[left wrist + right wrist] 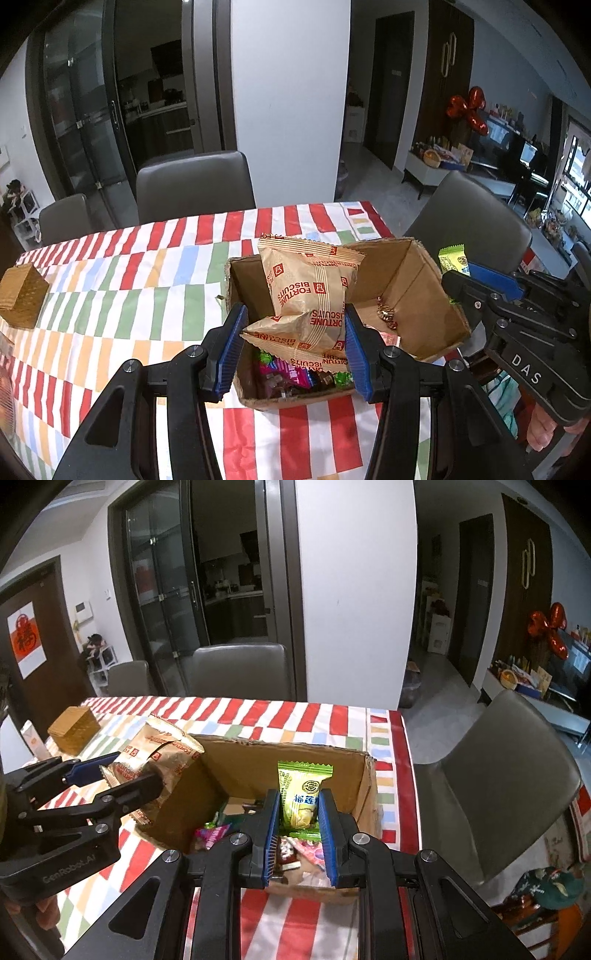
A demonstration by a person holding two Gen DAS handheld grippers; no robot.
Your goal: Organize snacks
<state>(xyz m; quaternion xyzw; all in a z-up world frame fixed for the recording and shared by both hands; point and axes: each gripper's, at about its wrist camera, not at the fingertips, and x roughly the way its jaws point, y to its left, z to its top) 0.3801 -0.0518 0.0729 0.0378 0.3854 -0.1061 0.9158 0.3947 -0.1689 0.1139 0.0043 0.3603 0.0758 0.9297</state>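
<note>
An open cardboard box (406,280) sits on the striped tablecloth, with several small wrapped candies (291,373) on its floor. My left gripper (295,314) is shut on brown Fortune Biscuits packets (306,284), which hang over the box's left part. In the right wrist view my right gripper (299,797) is shut on a green snack packet (301,794), standing upright above the same box (251,768). Each gripper shows in the other's view: the right one (476,277) at the box's right edge with the green packet (452,260), the left one (140,766) at its left corner with the biscuit packets (166,749).
A small woven brown box (22,295) stands at the table's far left. Grey chairs (195,184) line the far side, and another (509,775) stands at the right end. The table edge (402,738) runs just right of the cardboard box.
</note>
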